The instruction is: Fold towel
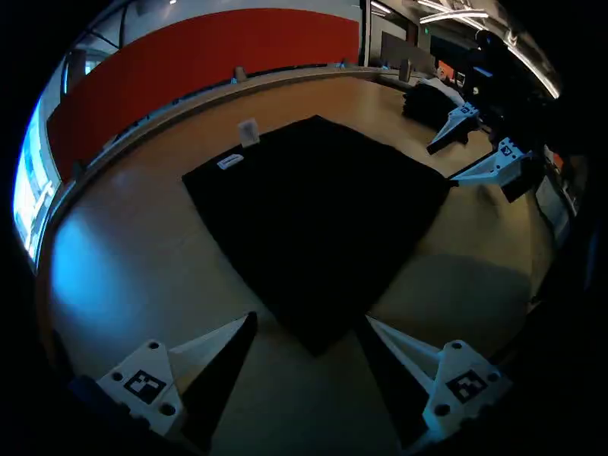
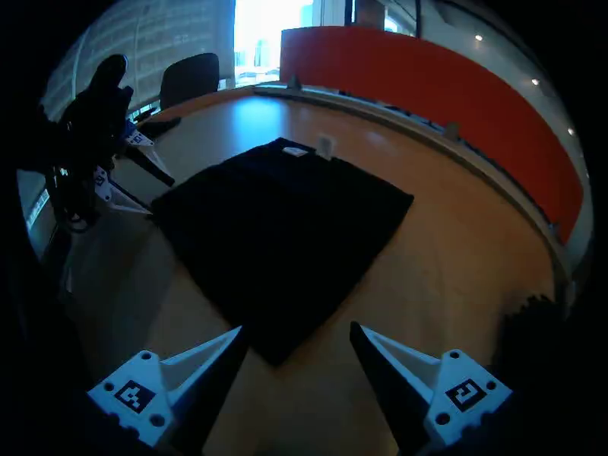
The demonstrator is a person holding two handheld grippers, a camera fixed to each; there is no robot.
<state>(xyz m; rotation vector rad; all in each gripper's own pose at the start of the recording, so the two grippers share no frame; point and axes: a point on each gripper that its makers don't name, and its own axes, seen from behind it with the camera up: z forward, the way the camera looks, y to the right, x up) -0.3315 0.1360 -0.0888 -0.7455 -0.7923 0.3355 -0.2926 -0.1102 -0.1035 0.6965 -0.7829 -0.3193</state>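
Towel (image 1: 319, 220) flat on table (image 1: 121, 258) | red wall (image 1: 205, 61) behind | chair (image 2: 190, 80) nr edge

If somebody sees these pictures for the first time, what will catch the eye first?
The black towel lies spread flat on the wooden table, one corner between the open fingers of the left gripper. The right gripper, also open, faces another corner. A bright red wall panel runs behind the table.

The dark heap (image 1: 424, 102) past the towel (image 1: 319, 220) is unidentifiable.
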